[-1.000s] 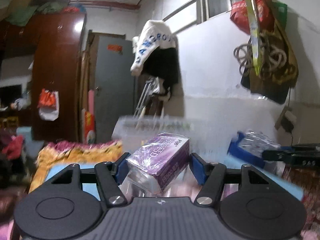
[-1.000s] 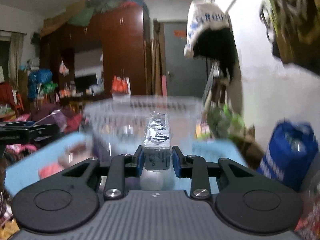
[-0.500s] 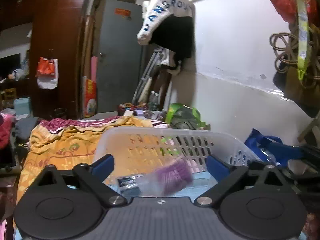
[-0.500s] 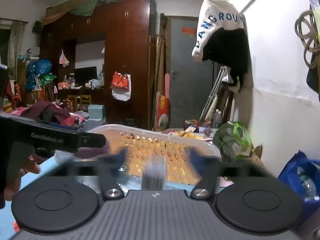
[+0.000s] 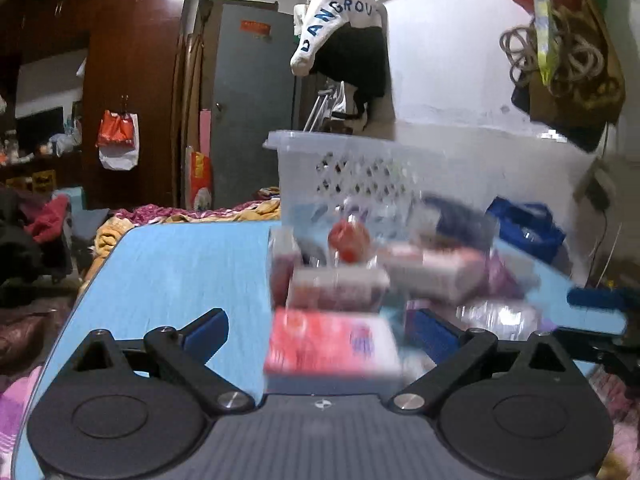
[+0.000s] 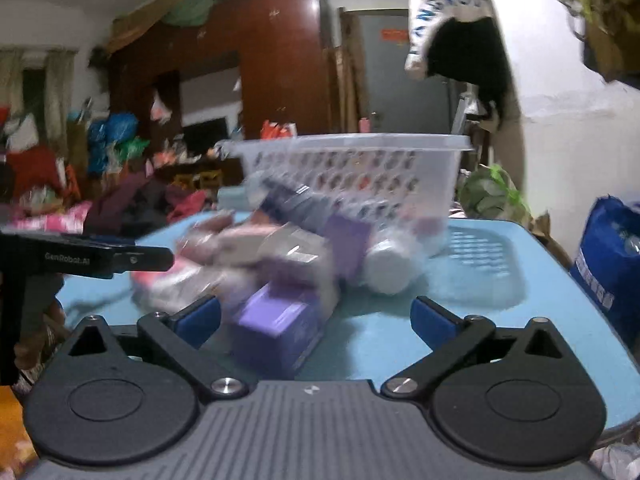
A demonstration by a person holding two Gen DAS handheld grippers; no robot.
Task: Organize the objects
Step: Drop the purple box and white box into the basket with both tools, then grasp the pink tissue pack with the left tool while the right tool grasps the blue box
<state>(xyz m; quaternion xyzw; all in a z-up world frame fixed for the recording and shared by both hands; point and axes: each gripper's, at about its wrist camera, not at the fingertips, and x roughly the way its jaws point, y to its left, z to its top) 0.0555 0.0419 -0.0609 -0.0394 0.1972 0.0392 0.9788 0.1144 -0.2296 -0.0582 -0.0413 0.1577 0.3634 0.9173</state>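
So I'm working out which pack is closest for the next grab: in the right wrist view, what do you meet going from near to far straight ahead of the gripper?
right gripper → purple box → blurred pile of wrapped packs → clear plastic basket → grey door

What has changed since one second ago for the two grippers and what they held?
Both grippers let go: the left gripper released its purple pack, the right gripper its small packet. Both are now open and lowered toward the pile on the table. The basket stayed there.
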